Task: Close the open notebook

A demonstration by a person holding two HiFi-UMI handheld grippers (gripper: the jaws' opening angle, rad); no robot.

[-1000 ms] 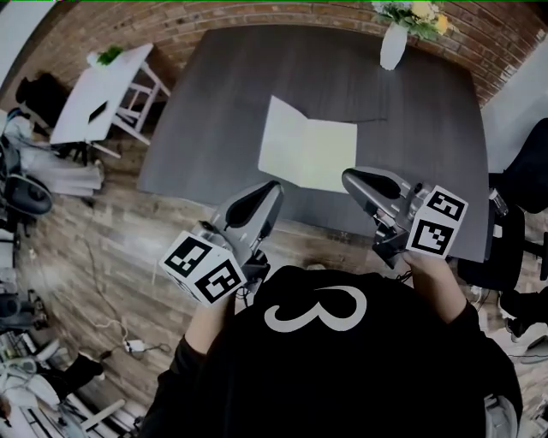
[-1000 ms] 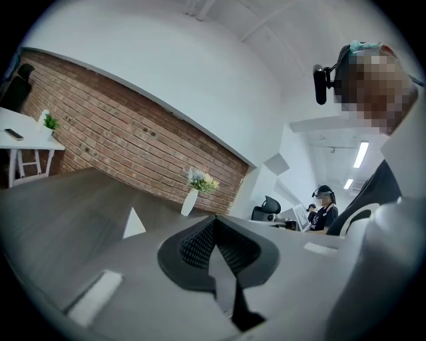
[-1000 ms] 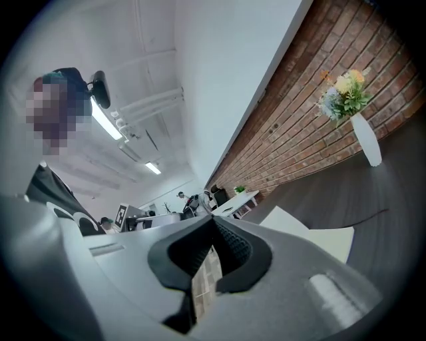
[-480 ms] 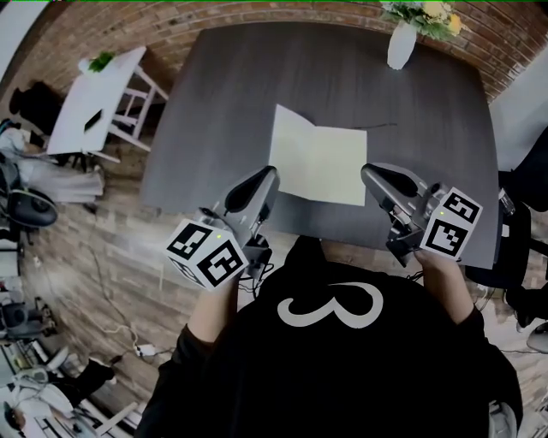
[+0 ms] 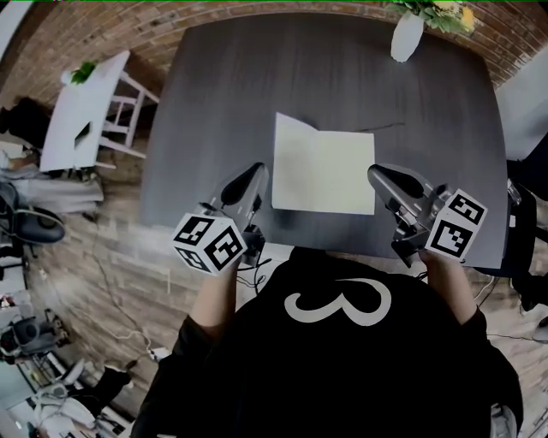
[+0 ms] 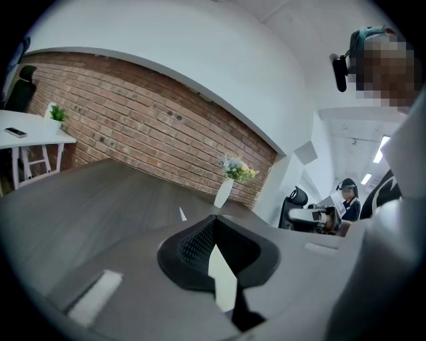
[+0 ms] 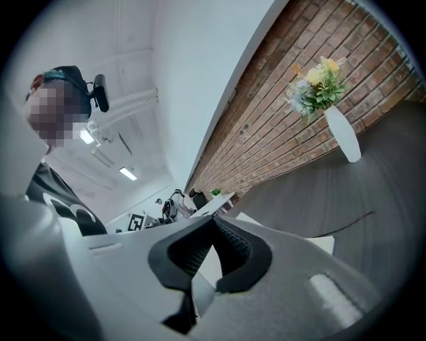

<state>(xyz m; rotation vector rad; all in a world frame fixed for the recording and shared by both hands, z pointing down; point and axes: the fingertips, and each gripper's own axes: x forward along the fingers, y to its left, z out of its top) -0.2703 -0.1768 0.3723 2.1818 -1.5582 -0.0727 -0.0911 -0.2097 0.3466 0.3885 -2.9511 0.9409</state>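
Cream notebook (image 5: 324, 174): it lies open and flat on the bench, blank pages up. The fold runs away from me, and the book sits close to the near edge, straight ahead of my chest.
Pages: the left page's far corner reaches further up the bench than the right page's does.
Left gripper (image 5: 255, 169): my fingers are pressed together at the tips with nothing held between them. They point along the left page's outer edge, just beside it, with a narrow strip of bench between. In the left gripper view, pale paper shows through the gap behind the tips.
Right gripper (image 5: 374, 173): my fingers are together here as well and hold nothing. The tip sits at the right page's outer edge, low on the page. I cannot tell whether it touches the paper.
Bench (image 5: 214, 103): a dark grey top with a wood grain, and the notebook is on its near half.
Thin dark line (image 5: 383, 128): it runs off from the notebook's far right corner across the bench. I cannot tell whether it is a cord or a pen.
Vase (image 5: 407, 36): white and upright, at the far right of the bench, well apart from the notebook. It holds yellow and green flowers (image 5: 441, 10).
Brick wall (image 6: 133, 113): red-brown, behind the far edge of the bench.
Side table (image 5: 81, 111): white, standing on the wooden floor (image 5: 111, 257) to the left of the bench, with a small green plant (image 5: 79, 73) on it.
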